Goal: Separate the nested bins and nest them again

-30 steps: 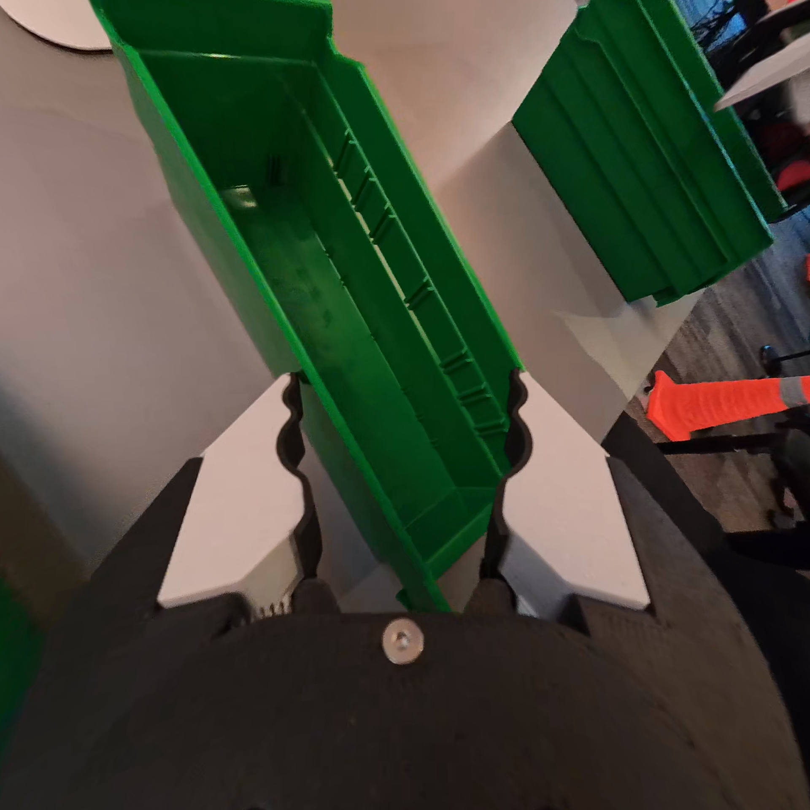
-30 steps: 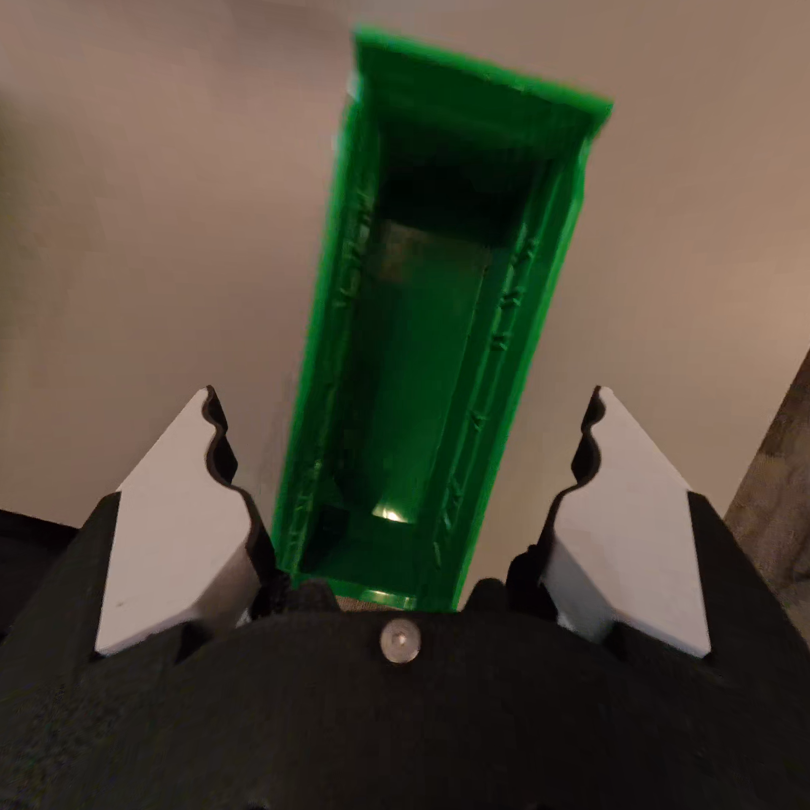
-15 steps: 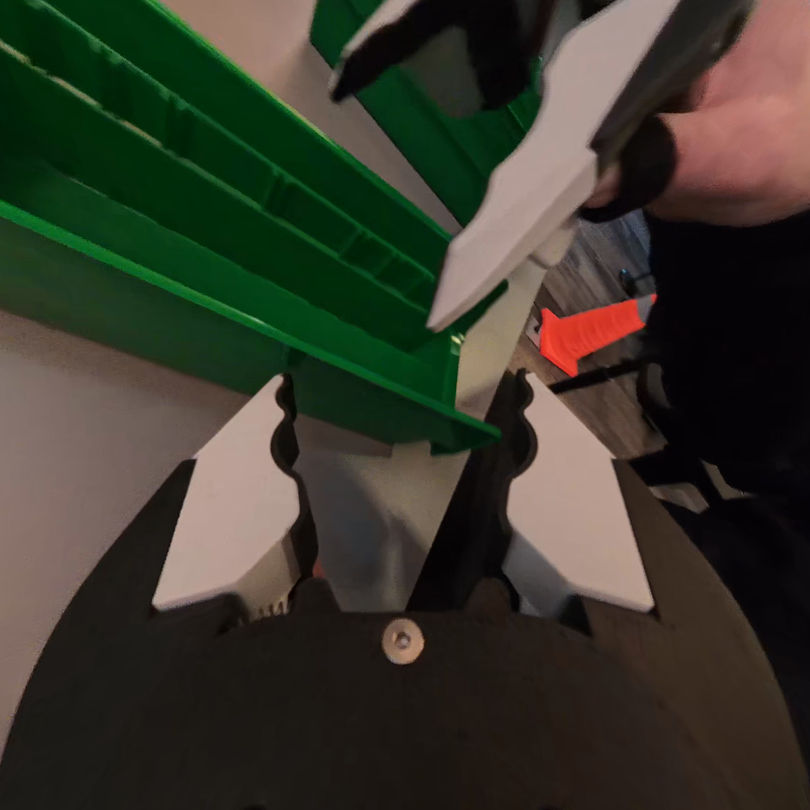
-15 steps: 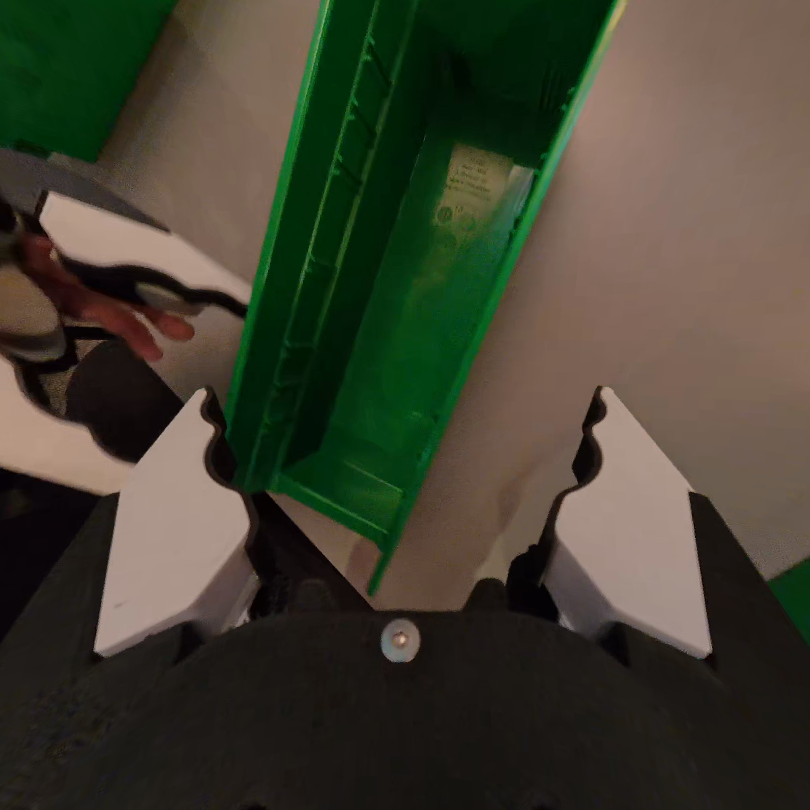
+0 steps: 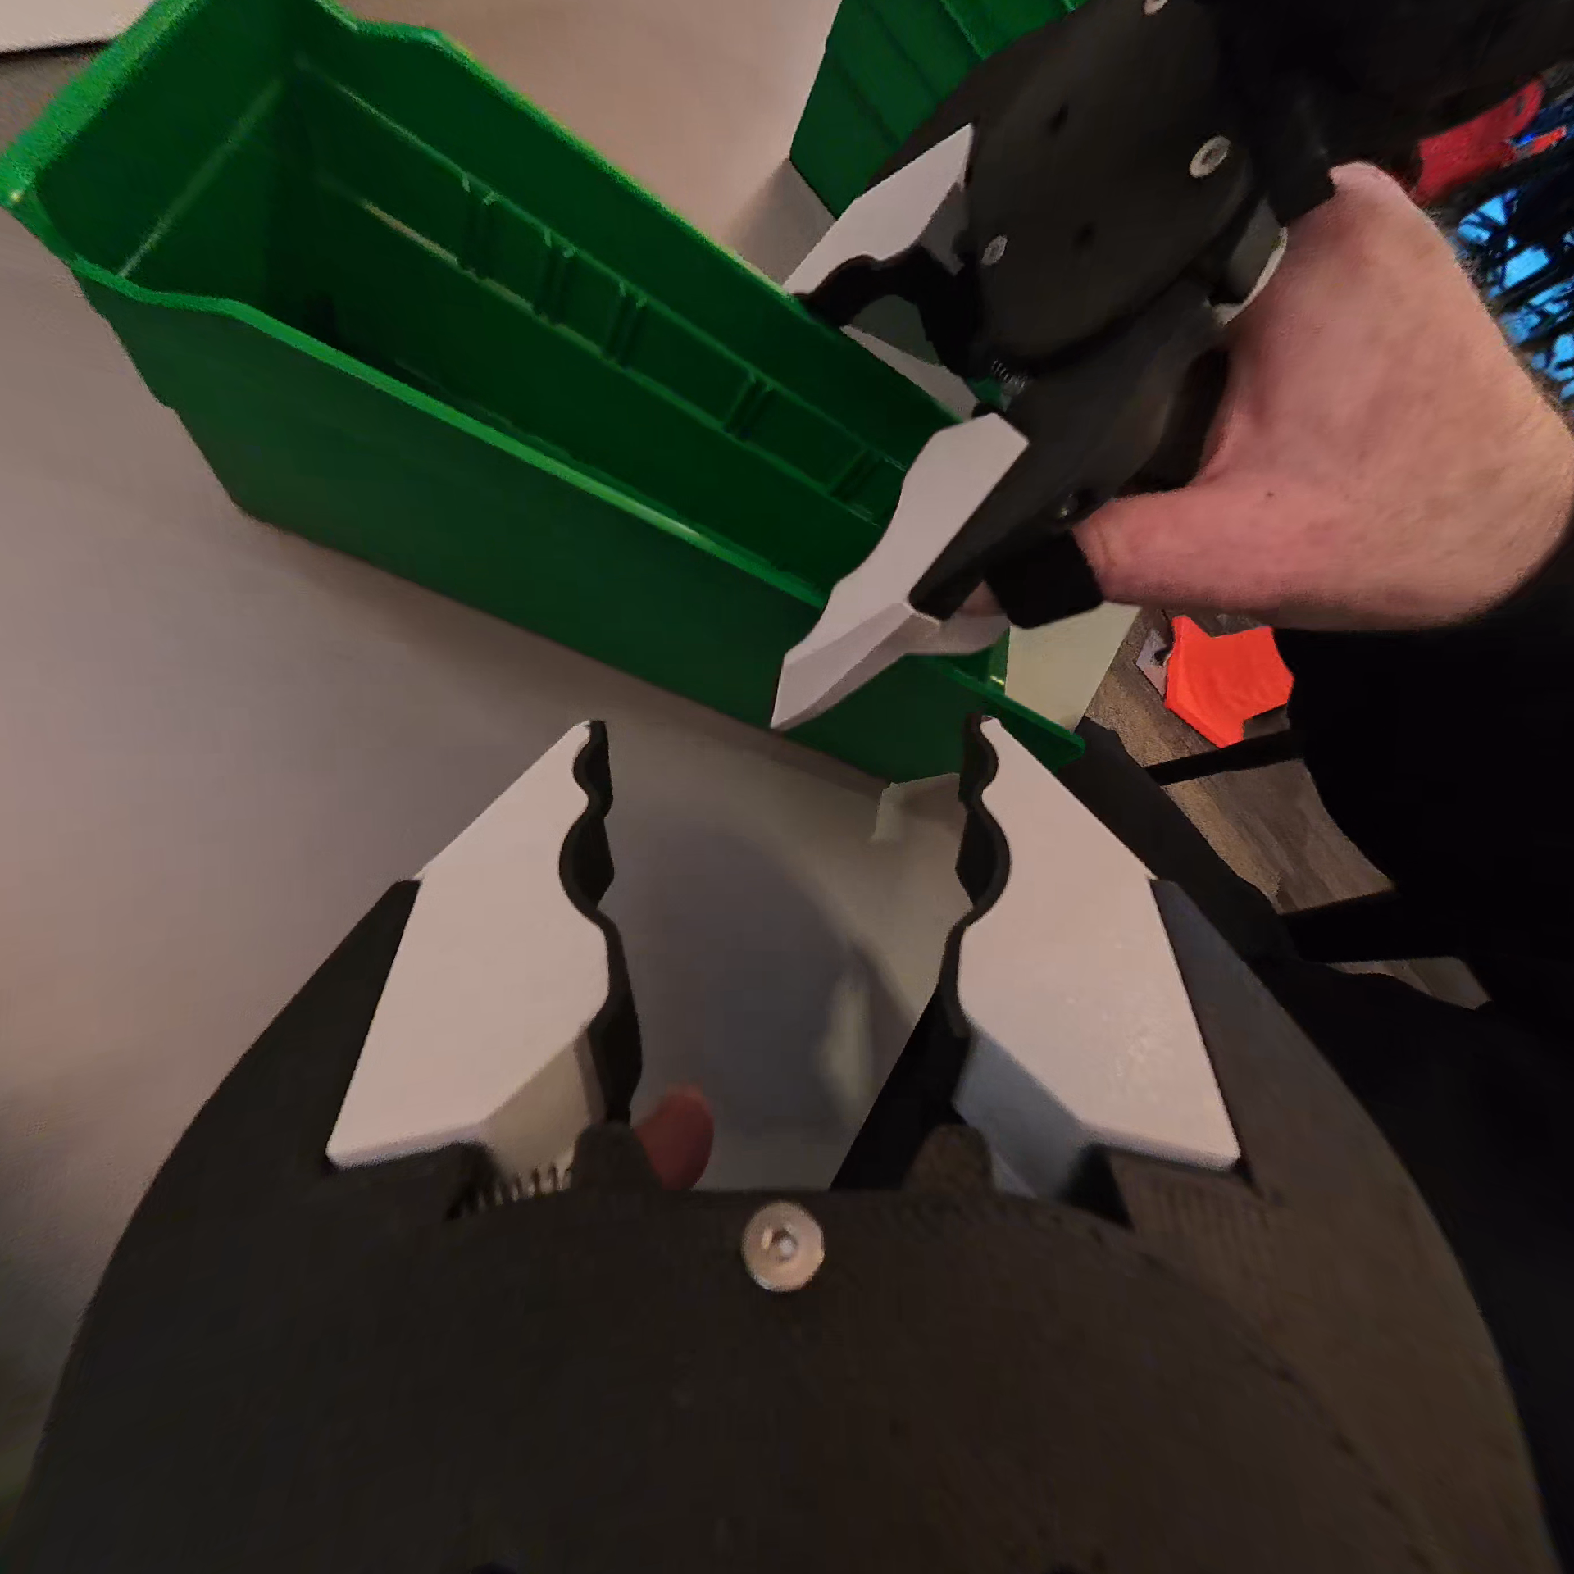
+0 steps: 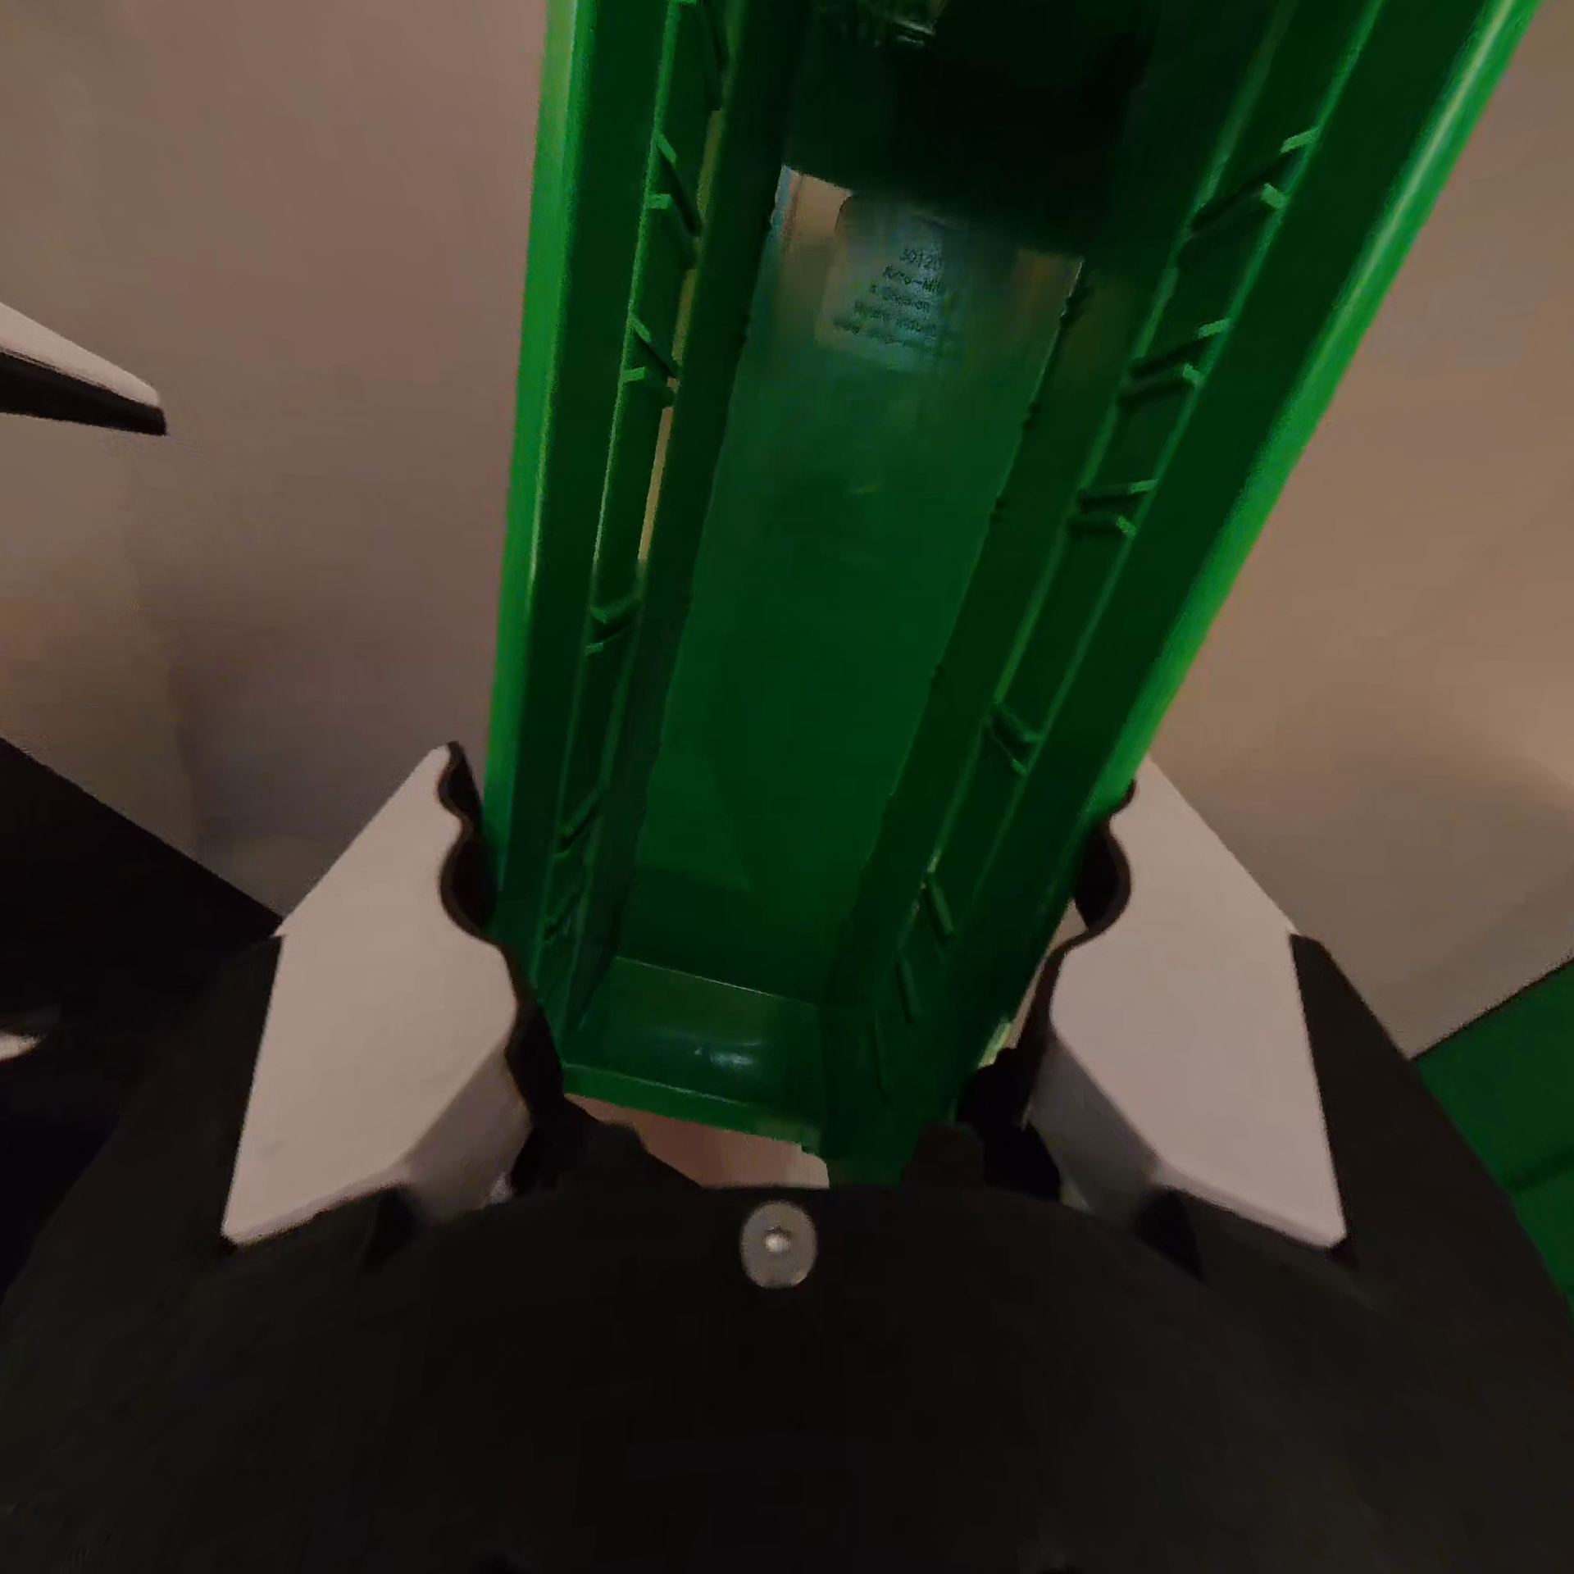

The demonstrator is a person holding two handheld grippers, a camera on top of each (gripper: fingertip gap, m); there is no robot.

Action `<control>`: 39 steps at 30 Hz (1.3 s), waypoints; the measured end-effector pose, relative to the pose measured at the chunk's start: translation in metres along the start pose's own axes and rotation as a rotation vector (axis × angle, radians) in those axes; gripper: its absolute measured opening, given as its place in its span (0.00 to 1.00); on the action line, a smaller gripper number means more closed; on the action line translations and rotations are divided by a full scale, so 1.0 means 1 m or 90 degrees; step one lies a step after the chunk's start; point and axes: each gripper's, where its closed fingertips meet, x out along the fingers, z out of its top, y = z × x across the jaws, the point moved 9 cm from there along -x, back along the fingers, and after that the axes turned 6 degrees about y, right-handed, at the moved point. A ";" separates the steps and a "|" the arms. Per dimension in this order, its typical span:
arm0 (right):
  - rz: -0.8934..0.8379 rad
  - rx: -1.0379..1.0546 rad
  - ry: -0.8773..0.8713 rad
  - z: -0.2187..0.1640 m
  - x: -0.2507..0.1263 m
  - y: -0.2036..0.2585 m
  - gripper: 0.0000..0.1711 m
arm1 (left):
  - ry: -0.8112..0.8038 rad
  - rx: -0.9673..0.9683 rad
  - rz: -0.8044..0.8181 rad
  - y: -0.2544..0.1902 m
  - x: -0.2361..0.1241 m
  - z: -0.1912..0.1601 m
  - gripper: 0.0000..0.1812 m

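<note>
A long green bin (image 5: 511, 511) lies on the pale table (image 5: 255, 766), running from the far left to the near right. My right gripper (image 5: 792, 511) straddles its near end, one finger on each long side. In the right wrist view the right gripper (image 6: 792, 762) presses both outer walls of the bin (image 6: 809, 639) and I look down its inside. My left gripper (image 5: 784, 741) is open and empty just in front of the bin's near corner, over bare table. A second green bin (image 5: 886, 94) lies at the back, partly hidden by the right gripper.
The table's right edge (image 5: 1056, 818) runs close to the bin's near end, with wood floor beyond. An orange cone (image 5: 1226, 681) lies on the floor. A person's hand (image 5: 1329, 443) holds the right gripper. The second bin's corner (image 6: 1499, 1107) shows at lower right.
My left gripper, which straddled the bin's end a second ago, has come off it and drawn back. My right gripper has moved over that end and narrowed onto both walls.
</note>
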 end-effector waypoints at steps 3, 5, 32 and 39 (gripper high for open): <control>0.014 -0.018 0.012 -0.001 -0.003 -0.004 0.75 | -0.006 0.013 0.004 -0.002 -0.005 0.002 0.44; 0.019 -0.020 0.015 -0.003 -0.005 -0.006 0.71 | -0.001 0.026 0.002 -0.004 -0.007 0.003 0.43; 0.123 0.105 -0.198 -0.077 -0.144 -0.111 0.61 | -0.177 0.030 0.302 0.032 -0.175 0.003 0.45; 0.029 0.214 -0.251 -0.149 -0.212 -0.176 0.61 | -0.168 -0.057 0.396 0.083 -0.200 -0.029 0.49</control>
